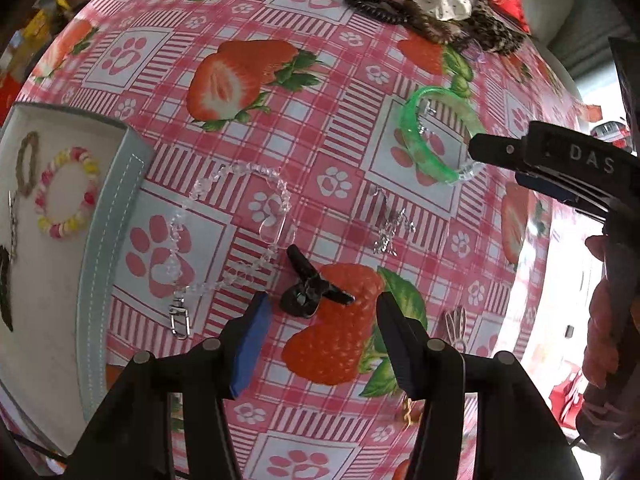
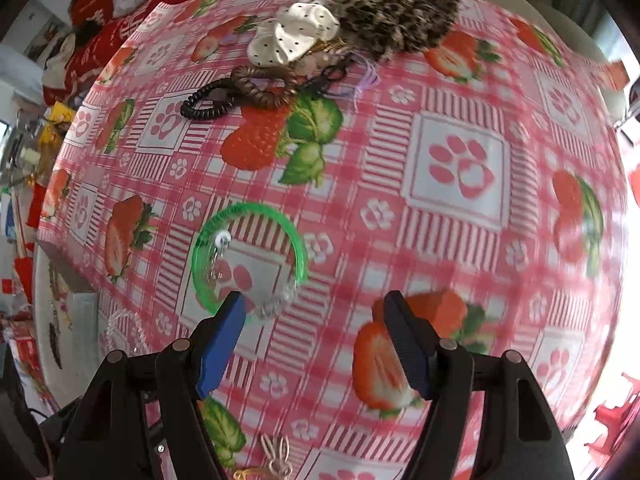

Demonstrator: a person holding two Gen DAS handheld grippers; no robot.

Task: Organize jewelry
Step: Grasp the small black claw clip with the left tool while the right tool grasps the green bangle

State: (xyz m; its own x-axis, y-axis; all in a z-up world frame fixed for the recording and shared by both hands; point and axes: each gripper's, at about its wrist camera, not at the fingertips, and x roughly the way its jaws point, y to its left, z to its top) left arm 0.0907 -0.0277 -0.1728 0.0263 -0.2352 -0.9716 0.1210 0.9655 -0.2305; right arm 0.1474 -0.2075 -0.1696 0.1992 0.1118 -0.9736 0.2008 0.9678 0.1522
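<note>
Left wrist view, far left: grey-rimmed tray with white lining point(image 1: 96, 240), already holding a pink-and-yellow beaded bracelet point(image 1: 66, 192) and a brown braided loop point(image 1: 27, 162). Just right of the tray, a clear coiled plastic lanyard with a metal clasp point(image 1: 224, 236) sprawls on the strawberry-print pink tablecloth point(image 1: 248, 32). Left gripper point(image 1: 320, 320) hangs over a small black hair clip point(image 1: 310, 286), jaws wide apart, nothing between them. Further right, a thin silver chain point(image 1: 390, 224), then a translucent green plastic bangle point(image 1: 434, 136) lying flat, well apart from the tray.

Right wrist view: right gripper point(image 2: 316, 316) also parted and empty; its left pad point(image 2: 224, 340) sits at the bangle's near rim point(image 2: 250, 256), the other pad well outside the ring. Picture is blurred, so contact cannot be judged.

Likely step: picking up the bangle. Best to straddle one wall of the ring, one pad inside and one outside, then close squarely; smooth plastic may skid on glossy cloth. A small charm dangles inside, so keep clear of it.
</note>
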